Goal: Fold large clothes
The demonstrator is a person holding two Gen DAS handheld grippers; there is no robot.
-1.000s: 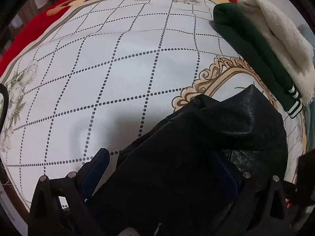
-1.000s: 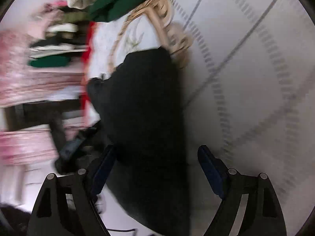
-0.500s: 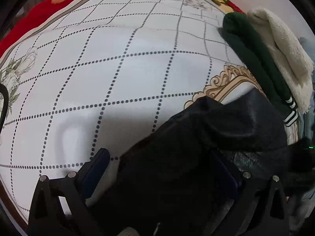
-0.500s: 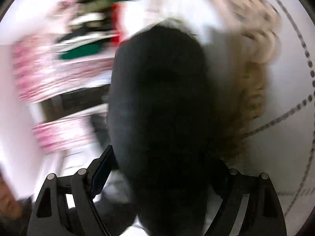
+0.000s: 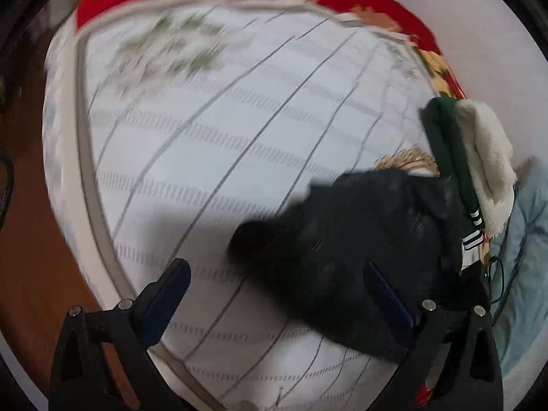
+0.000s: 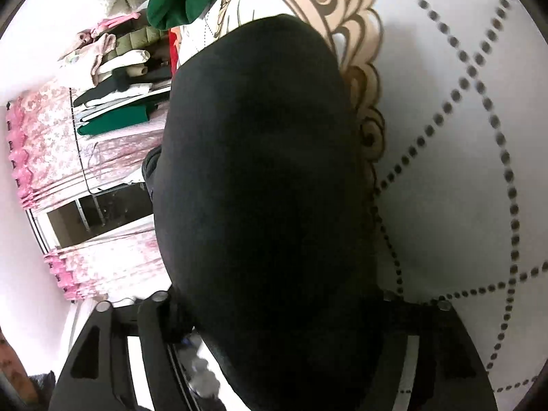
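Note:
A black garment (image 5: 356, 250) lies bunched on the white quilted bed cover (image 5: 222, 157), at the right side in the left wrist view. My left gripper (image 5: 274, 294) is open, its fingers wide apart; the right finger (image 5: 387, 291) is against the garment's edge and the left finger (image 5: 167, 291) is over bare cover. In the right wrist view the black garment (image 6: 260, 185) fills the middle and hides my right gripper's (image 6: 274, 311) fingertips, so its state does not show.
A folded green garment (image 5: 448, 157) and a white fleece one (image 5: 486, 157) lie at the bed's right edge, next to pale blue fabric (image 5: 527, 239). A rack with folded clothes (image 6: 116, 78) and pink curtains (image 6: 54, 150) stand beyond the bed. Brown floor (image 5: 30, 239) lies at left.
The left gripper has swung left and back, fast and blurred, and the garment now lies to its right. The garment has come closer to the right gripper and now covers its fingers.

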